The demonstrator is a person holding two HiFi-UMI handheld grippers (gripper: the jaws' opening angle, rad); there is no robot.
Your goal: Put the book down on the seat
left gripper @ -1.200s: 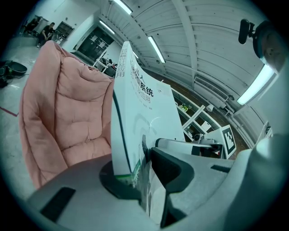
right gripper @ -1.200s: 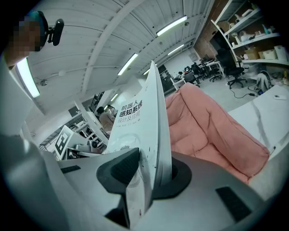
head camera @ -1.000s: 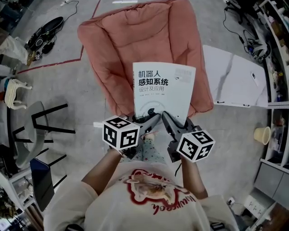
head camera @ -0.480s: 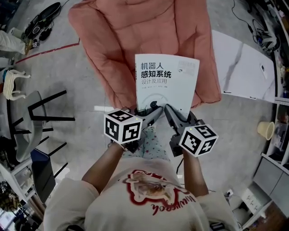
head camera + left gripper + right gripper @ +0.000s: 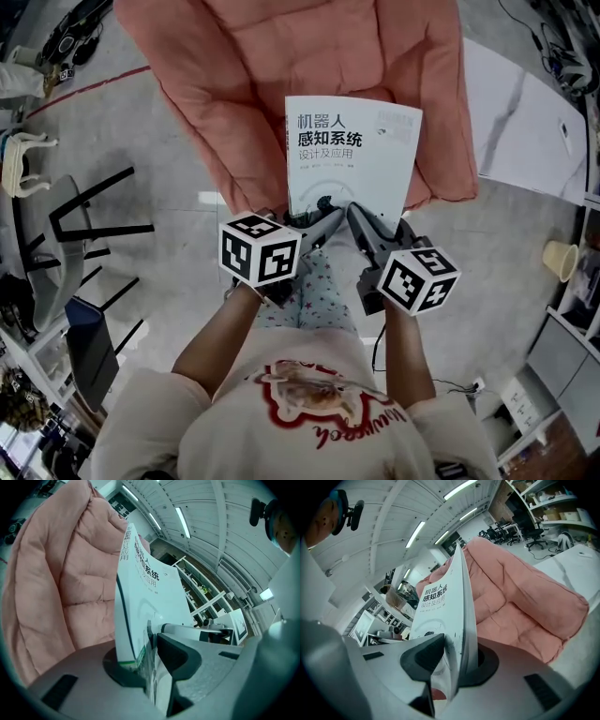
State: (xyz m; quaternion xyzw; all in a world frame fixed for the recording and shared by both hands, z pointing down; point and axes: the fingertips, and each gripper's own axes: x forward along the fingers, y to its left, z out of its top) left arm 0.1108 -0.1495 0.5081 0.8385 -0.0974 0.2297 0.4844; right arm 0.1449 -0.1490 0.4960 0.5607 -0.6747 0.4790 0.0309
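Observation:
A white book (image 5: 352,155) with dark Chinese print on its cover hangs face up over the front of a pink padded seat (image 5: 281,75). Both grippers hold its near edge. My left gripper (image 5: 314,223) is shut on the book's near left corner, and my right gripper (image 5: 361,223) is shut on the near edge just to its right. In the left gripper view the book (image 5: 140,602) stands edge-on between the jaws, with the pink cushion (image 5: 56,583) behind it. The right gripper view shows the book (image 5: 450,606) clamped the same way, before the seat (image 5: 520,606).
A white marbled slab (image 5: 525,122) lies on the floor to the right of the seat. A black-framed chair (image 5: 66,234) stands at the left. A pale cup (image 5: 561,261) sits at the right edge. The floor is grey concrete, with cables at the far left.
Both grippers and the book have come down toward the seat. The seat now looms larger and fills more of the top of the head view. The grip on the book is unchanged.

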